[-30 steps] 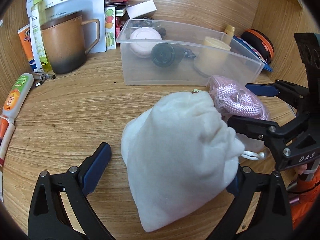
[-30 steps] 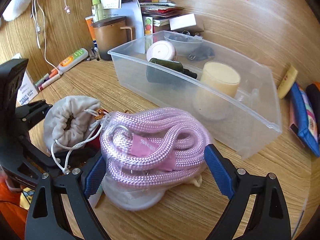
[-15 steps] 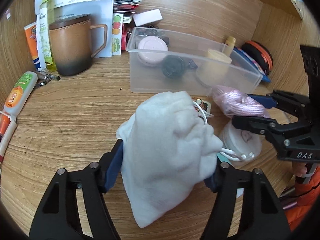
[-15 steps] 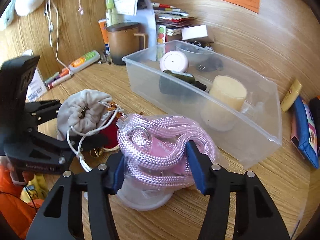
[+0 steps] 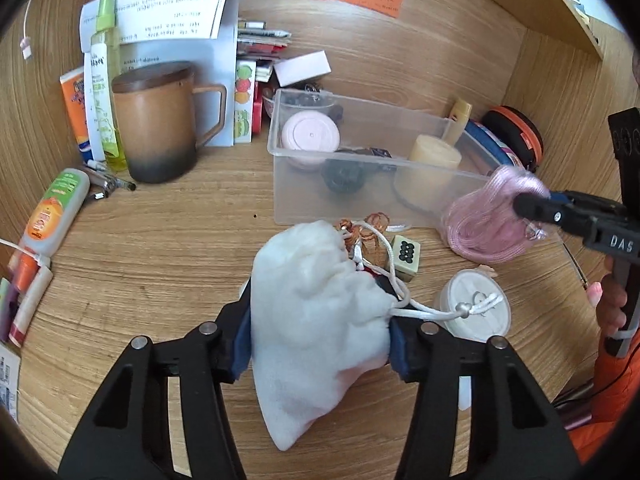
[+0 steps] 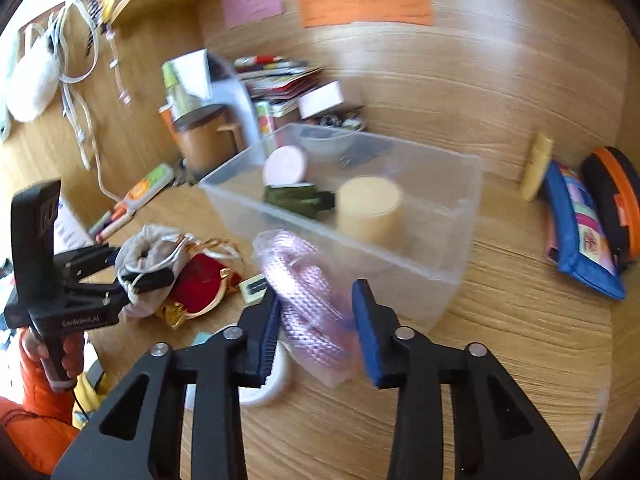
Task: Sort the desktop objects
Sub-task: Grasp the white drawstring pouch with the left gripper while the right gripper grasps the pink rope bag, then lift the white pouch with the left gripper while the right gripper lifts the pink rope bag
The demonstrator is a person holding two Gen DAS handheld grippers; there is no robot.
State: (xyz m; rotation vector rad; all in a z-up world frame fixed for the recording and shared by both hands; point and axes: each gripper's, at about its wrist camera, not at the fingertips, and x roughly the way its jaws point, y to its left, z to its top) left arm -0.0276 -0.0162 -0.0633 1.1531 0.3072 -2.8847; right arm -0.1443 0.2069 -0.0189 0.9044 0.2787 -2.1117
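A white drawstring pouch [image 5: 316, 320] lies on the wooden desk. My left gripper [image 5: 320, 344] is closing on it, and both blue pads press into its sides. A bundle of pink rope [image 6: 304, 288] in a clear wrapper hangs between the pads of my right gripper [image 6: 316, 320], whose jaws are also closing; it is held off the desk. In the left wrist view the pink rope [image 5: 488, 224] hangs beside the near right corner of the clear plastic bin [image 5: 360, 208]. The bin holds a pink round tin, a dark bottle and a cream cylinder.
A mahjong tile [image 5: 406, 254], a red and gold pouch [image 6: 200, 284] and a round white tin [image 5: 476, 312] lie between the grippers. A brown mug [image 5: 156, 120], tubes and papers stand at the back left. A blue pouch [image 6: 576, 220] and an orange case lie to the right.
Both grippers went from wide open to squeezing their objects. The right gripper rose with the pink rope, lifting it off the round white tin toward the bin.
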